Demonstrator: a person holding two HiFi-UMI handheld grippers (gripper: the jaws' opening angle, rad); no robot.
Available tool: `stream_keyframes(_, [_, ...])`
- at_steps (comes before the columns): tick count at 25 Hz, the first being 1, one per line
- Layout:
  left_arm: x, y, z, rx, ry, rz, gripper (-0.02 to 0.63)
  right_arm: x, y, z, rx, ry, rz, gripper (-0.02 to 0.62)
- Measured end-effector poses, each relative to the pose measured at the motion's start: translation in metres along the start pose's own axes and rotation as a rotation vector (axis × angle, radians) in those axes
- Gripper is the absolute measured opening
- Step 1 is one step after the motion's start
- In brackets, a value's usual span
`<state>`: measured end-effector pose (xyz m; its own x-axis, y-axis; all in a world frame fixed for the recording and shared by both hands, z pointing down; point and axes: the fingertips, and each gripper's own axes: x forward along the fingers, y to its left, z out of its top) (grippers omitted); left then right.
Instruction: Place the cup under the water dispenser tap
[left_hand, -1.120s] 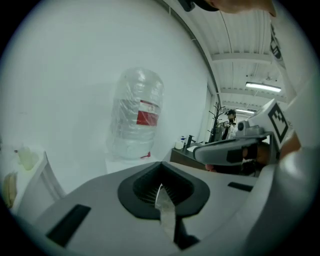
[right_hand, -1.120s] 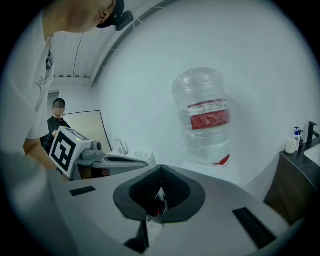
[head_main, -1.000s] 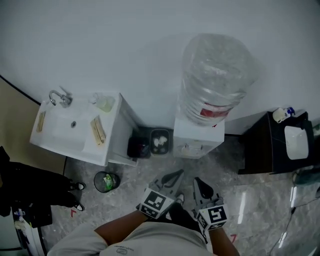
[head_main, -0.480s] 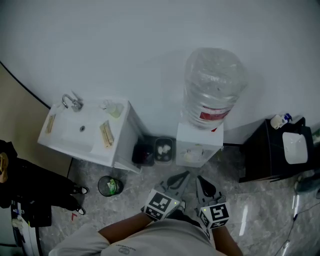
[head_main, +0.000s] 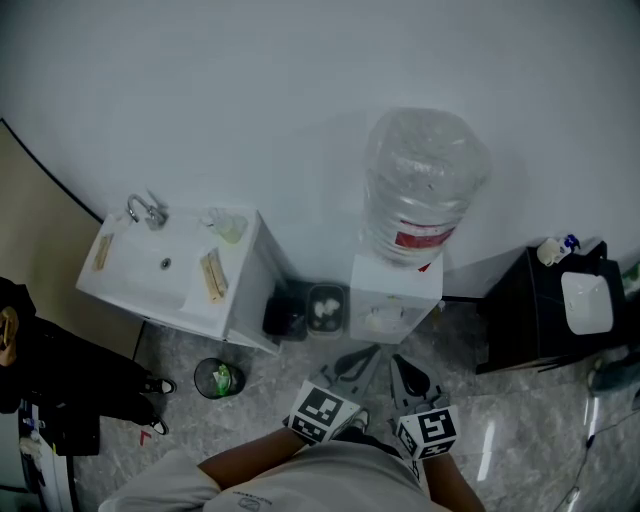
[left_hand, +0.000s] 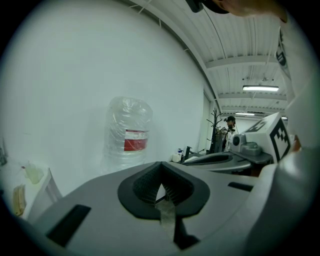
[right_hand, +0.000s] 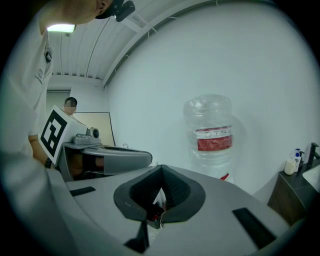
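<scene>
The water dispenser (head_main: 395, 300) stands against the white wall with a big clear bottle (head_main: 425, 185) on top; the bottle (left_hand: 127, 135) (right_hand: 212, 132) also shows in both gripper views. My left gripper (head_main: 358, 354) (left_hand: 162, 172) and right gripper (head_main: 398, 362) (right_hand: 161, 175) hang side by side just in front of the dispenser, pointing at it. Both are shut with nothing between the pads. A pale translucent container (head_main: 228, 225) stands on the sink unit; I cannot tell whether it is the cup.
A white sink unit (head_main: 235, 300) with a tap (head_main: 147, 210) stands left of the dispenser. Two dark bins (head_main: 305, 308) sit between them, and a round green bin (head_main: 217, 378) is on the marble floor. A black cabinet (head_main: 515, 320) stands right. A person's dark legs (head_main: 70, 380) are at far left.
The head view has pulled back, so the dispenser and sink look smaller and sit lower. Both grippers have risen slightly together and stay shut.
</scene>
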<state>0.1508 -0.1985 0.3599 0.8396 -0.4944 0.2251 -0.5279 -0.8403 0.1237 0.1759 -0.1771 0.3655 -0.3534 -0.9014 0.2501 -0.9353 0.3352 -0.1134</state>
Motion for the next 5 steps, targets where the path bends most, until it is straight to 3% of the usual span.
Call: stream_keyframes(5, [0.0011, -0.0009, -0.001, -0.003, 0.001, 0.006, 0.005, 0.0005, -0.0019, -0.0011, -0.001, 0.003, 0.006, 0.014])
